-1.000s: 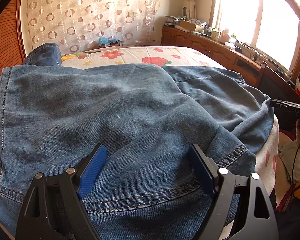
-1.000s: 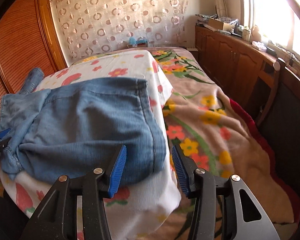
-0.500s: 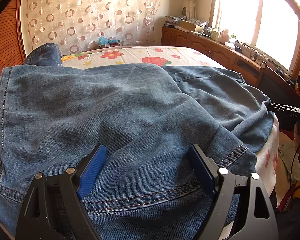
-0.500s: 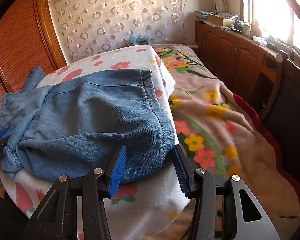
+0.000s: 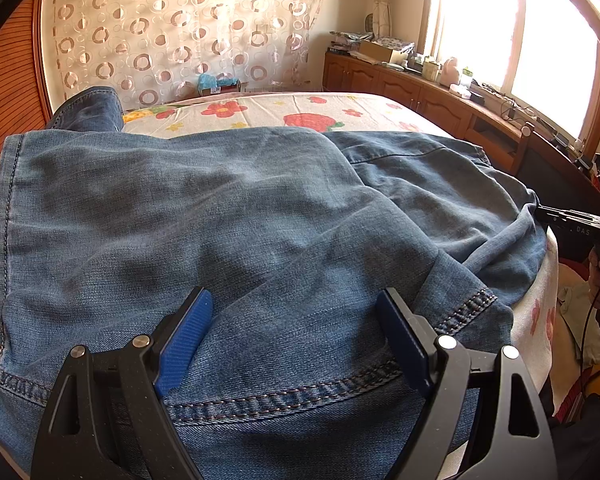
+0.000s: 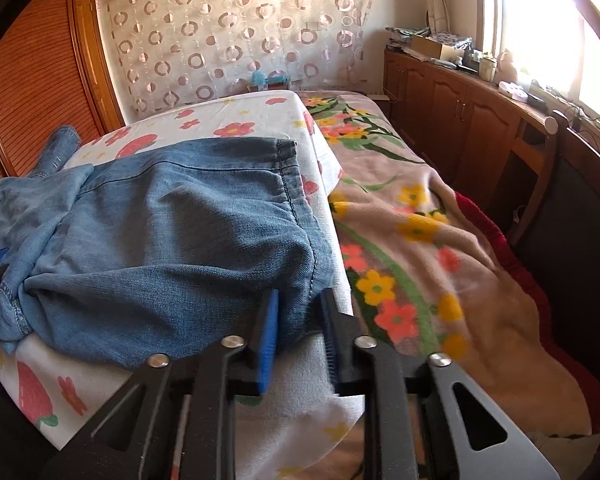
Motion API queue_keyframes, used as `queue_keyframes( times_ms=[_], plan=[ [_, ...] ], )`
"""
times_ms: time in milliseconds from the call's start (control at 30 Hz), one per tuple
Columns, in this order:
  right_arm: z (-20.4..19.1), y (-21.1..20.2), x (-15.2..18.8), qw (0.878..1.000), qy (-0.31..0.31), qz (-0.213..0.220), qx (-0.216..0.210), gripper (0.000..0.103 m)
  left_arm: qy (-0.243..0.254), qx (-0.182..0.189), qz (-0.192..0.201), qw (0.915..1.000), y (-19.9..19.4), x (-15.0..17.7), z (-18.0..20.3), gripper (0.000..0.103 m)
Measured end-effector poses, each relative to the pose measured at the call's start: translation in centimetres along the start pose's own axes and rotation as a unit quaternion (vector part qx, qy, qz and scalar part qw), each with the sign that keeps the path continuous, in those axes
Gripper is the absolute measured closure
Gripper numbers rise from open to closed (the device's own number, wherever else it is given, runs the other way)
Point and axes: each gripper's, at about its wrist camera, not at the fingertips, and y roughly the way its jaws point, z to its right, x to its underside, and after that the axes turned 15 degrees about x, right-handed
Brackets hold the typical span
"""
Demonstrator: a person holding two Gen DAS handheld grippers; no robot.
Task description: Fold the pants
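Blue-padded left gripper [image 5: 292, 334] sits low over the jeans [image 5: 228, 220], jaws spread wide, denim lying flat between and under the pads, nothing pinched. Stitched hem seam runs across just in front of its fingers. Right gripper [image 6: 296, 320] is at the near right corner of the jeans [image 6: 172, 240]; its jaws are closing, with a bunched fold of denim between the blue pads [image 6: 269, 332], pads pressing on the cloth. Jeans lie folded over in a rumpled heap on the near end of the bed, on a white sheet with red strawberry and flower prints [image 6: 236, 128]; one leg end trails off toward the far left by the wooden slatted door [image 6: 32, 76]. Right of the sheet, a beige floral blanket [image 6: 440, 240] covers the rest of the bed. In the left wrist view the right gripper's black body and the hand [image 5: 598, 276] on it show at the right edge. Further back: wooden cabinets [image 6: 452, 120] under a bright window, cluttered top. Far wall has a circle-pattern curtain [image 6: 240, 28].
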Motion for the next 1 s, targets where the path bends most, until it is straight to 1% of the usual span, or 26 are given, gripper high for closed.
queue_keyframes(
  times_ms=[67,167,233,367,533,767,1000],
  plan=[
    [0.0,-0.1,-0.1,1.0,-0.004,0.001,-0.004,0.089,0.0,0.0,0.0,1.0,0.0,0.0,0.0,0.018],
    [-0.1,-0.3,-0.2,1.0,-0.006,0.005,-0.009,0.09,-0.001,0.0,0.0,1.0,0.0,0.0,0.0,0.018],
    [0.0,-0.7,-0.4,1.0,0.001,0.01,-0.024,0.091,-0.003,0.001,-0.001,1.0,0.0,0.0,-0.1,0.018],
    [-0.2,-2.4,-1.2,0.998,0.01,0.034,-0.052,0.091,-0.011,0.002,-0.004,0.9999,-0.6,-0.2,0.0,0.018],
    [-1.7,-5.1,-3.1,0.994,-0.008,0.074,-0.081,0.092,-0.016,0.007,0.006,0.9998,-1.8,-0.4,0.1,0.018],
    [-5.7,-9.2,-6.2,0.98,-0.049,0.139,-0.135,0.094,-0.018,0.001,0.034,0.9993,-4.1,-1.0,-0.2,0.018],
    [-10.3,-11.9,-8.2,0.963,-0.097,0.174,-0.183,0.094,-0.025,-0.012,0.056,0.9981,-6.3,-1.3,-1.2,0.018]
  ],
)
